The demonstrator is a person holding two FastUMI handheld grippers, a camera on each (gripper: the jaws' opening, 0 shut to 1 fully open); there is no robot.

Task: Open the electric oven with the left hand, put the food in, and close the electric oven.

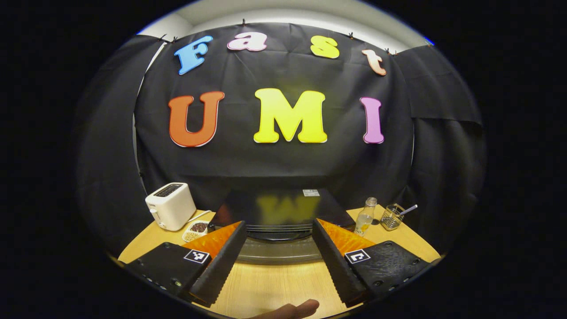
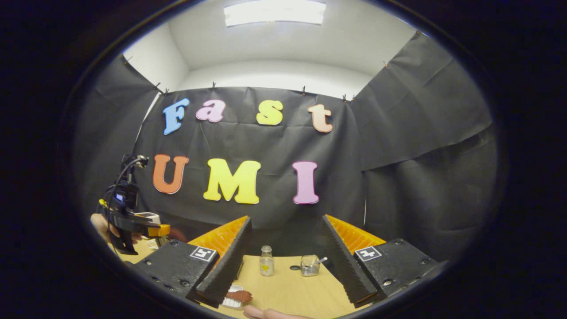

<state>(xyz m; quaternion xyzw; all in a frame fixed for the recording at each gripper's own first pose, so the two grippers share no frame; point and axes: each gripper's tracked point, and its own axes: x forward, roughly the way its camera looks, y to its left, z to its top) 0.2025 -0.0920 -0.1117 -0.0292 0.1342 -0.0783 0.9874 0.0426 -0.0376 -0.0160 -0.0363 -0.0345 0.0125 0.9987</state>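
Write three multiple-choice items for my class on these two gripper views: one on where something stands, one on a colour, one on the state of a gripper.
1. Where does the toaster stand relative to the electric oven in the left gripper view?
A. To its left
B. On top of it
C. To its right

2. What colour is the toaster?
A. Red
B. White
C. Green

3. How do the jaws of the left gripper stand?
A. Shut on the glass bottle
B. Shut on nothing
C. Open, with the oven seen between them

Key: 1 A, the toaster sits at the table's left end, beside the oven. 2 B, its body is plainly white. 3 C, the two fingers are spread wide apart, and the glass bottle stands free to the right.
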